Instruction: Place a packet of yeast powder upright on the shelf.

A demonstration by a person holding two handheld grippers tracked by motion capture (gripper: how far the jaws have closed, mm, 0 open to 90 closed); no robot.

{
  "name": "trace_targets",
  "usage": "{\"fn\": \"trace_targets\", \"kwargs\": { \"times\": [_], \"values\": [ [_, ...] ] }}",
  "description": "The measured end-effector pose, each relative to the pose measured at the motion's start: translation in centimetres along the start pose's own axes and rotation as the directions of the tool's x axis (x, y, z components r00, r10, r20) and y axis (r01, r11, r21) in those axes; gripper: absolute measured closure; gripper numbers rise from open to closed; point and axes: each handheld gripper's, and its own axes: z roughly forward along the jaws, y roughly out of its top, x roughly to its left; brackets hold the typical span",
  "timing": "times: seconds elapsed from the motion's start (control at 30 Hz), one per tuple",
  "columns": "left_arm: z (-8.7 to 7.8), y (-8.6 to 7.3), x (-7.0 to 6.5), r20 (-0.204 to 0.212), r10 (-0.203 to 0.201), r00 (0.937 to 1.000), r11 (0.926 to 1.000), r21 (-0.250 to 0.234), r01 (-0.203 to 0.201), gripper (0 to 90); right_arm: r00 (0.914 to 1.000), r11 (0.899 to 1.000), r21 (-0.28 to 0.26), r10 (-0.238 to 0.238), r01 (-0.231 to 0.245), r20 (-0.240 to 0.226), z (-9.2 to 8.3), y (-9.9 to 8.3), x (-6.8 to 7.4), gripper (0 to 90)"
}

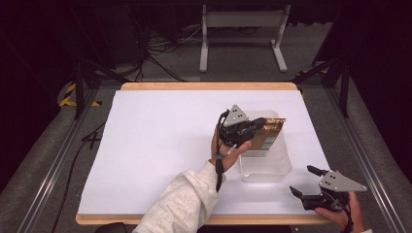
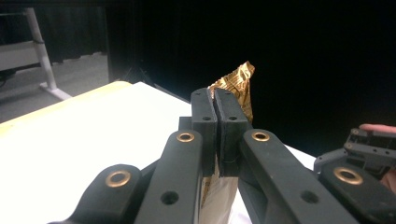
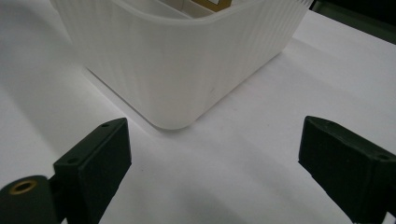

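Note:
My left gripper [image 1: 261,123] hangs over the clear plastic bin [image 1: 272,170], shut on a gold foil packet [image 1: 273,130]. In the left gripper view the two black pads [image 2: 205,114] are pressed together on the packet [image 2: 239,86], whose crinkled gold top sticks up past them. My right gripper [image 1: 302,179] rests near the table's front right corner, jaws wide open with nothing between them. In the right gripper view [image 3: 215,154] it faces a rounded corner of the white ribbed bin [image 3: 187,60], a short way off.
The bin stands right of centre on a white sheet [image 1: 160,145] covering a wood-edged table [image 1: 209,86]. A metal frame leg [image 1: 243,34] and cables lie on the floor beyond. A person's sleeve [image 1: 182,204] comes in from the front edge.

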Motion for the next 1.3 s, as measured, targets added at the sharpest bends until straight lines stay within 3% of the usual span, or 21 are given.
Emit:
{"fn": "trace_targets", "kwargs": {
  "times": [0.17, 0.7, 0.9, 1.1, 1.3],
  "values": [
    [-0.4, -0.3, 0.5, -0.003, -0.009, 1.0, 1.0, 0.0, 0.009, 88.1, 1.0, 1.0, 0.0, 0.005, -0.005, 0.0, 0.0, -0.1, -0.1, 10.0],
    [-0.9, -0.5, 0.9, -0.023, 0.013, 0.9997, 0.9999, 0.009, -0.013, 87.7, 0.9999, 1.0, -0.007, 0.009, -0.009, 0.011, -0.1, 0.0, -0.2, 10.0],
    [-1.1, -0.4, 0.6, -0.039, 0.046, 0.9982, 0.9987, 0.023, -0.045, 87.0, 0.9995, 1.0, -0.008, 0.013, -0.013, 0.028, -0.2, 0.0, -0.2, 10.0],
    [-1.4, -0.1, 0.8, -0.007, 0.033, 0.9994, 0.9991, 0.027, -0.033, 84.2, 0.9996, 1.0, -0.004, 0.01, -0.01, 0.027, -0.2, 0.0, -0.2, 10.0],
    [-2.0, 0.4, 0.8, -0.004, 0.062, 0.9981, 0.9978, 0.023, -0.062, 79.0, 0.9997, 1.0, -0.003, 0.01, -0.01, 0.023, -0.2, 0.0, -0.2, 10.0]
  ]
}}
